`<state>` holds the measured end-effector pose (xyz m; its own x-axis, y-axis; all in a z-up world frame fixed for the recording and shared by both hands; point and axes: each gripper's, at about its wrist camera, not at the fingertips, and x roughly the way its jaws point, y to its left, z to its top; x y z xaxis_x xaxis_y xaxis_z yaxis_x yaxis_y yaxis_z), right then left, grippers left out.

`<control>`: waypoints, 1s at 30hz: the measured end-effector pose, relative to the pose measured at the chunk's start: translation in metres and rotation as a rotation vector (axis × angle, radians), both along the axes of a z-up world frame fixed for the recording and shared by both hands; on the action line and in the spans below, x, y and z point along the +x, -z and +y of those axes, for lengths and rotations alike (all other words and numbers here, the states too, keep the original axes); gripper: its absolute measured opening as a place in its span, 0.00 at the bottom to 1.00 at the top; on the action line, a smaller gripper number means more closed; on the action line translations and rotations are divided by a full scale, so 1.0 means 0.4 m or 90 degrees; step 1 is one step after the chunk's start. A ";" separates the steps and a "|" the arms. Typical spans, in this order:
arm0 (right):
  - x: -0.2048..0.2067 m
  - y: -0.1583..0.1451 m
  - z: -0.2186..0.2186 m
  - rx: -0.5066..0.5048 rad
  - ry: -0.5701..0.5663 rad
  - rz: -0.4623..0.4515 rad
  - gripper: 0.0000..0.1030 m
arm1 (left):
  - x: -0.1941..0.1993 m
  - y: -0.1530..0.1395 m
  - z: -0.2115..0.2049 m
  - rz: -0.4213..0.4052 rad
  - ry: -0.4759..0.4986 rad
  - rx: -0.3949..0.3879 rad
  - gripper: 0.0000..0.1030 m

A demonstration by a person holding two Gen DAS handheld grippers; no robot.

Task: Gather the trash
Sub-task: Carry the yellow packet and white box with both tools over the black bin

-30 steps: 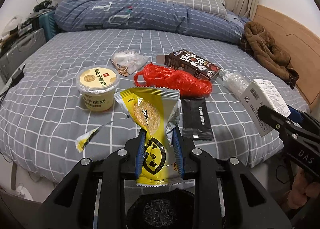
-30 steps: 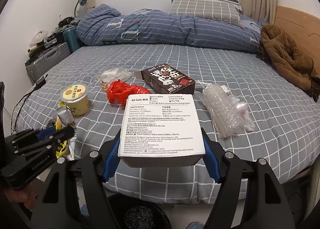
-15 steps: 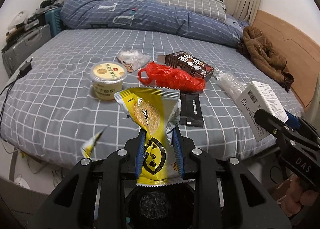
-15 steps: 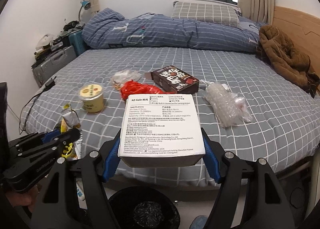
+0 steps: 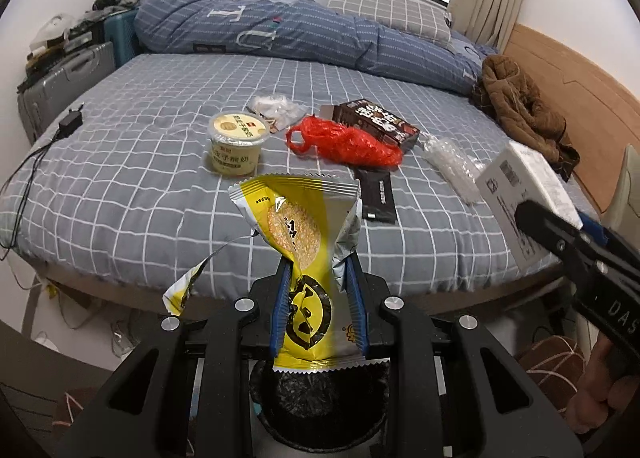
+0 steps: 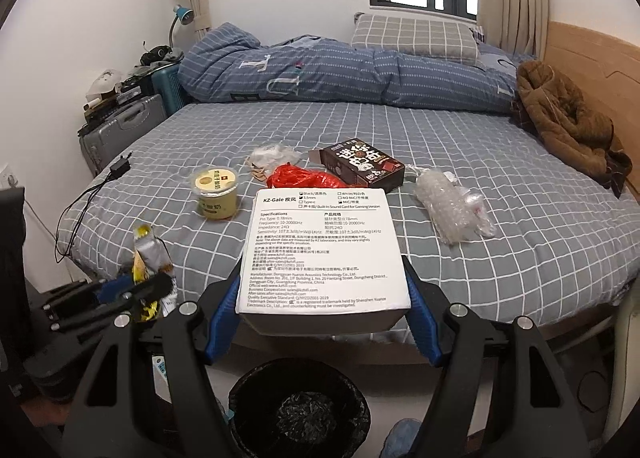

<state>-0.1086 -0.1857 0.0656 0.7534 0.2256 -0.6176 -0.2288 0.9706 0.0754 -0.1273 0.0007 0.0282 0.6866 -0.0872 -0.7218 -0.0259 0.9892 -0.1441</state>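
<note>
My left gripper (image 5: 318, 278) is shut on a yellow snack wrapper (image 5: 298, 234), held over a black-lined trash bin (image 5: 320, 402) on the floor by the bed. My right gripper (image 6: 322, 294) is shut on a white printed box (image 6: 322, 246), above the same bin (image 6: 298, 414). On the bed lie a yogurt cup (image 5: 236, 142), a red plastic bag (image 5: 344, 140), a dark brown carton (image 5: 376, 122), a black sachet (image 5: 378, 196), bubble wrap (image 6: 452, 206) and a clear crumpled bag (image 5: 276, 106).
A brown jacket (image 6: 568, 126) lies at the bed's right by the wooden headboard. A folded blue duvet (image 6: 340, 74) and pillow are at the far side. A charger and cable (image 5: 66, 124) lie on the left edge. Suitcases (image 6: 120, 130) stand left.
Both grippers have pulled back from the bed with their items, so the bed looks farther away and the trash bin has come more into view below them.
</note>
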 end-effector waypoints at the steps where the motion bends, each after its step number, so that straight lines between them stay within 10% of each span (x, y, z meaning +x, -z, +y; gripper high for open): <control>1: -0.007 -0.004 0.000 0.001 0.000 0.000 0.66 | -0.007 -0.001 0.000 0.000 -0.001 0.001 0.25; 30: -0.125 0.125 0.017 0.003 -0.017 0.091 0.66 | -0.130 0.090 0.000 0.050 -0.005 0.008 0.25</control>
<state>-0.1585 -0.1788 0.0154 0.6518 0.2474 -0.7169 -0.2405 0.9639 0.1140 -0.1791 0.0006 -0.0079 0.6284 -0.0719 -0.7746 -0.0448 0.9907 -0.1283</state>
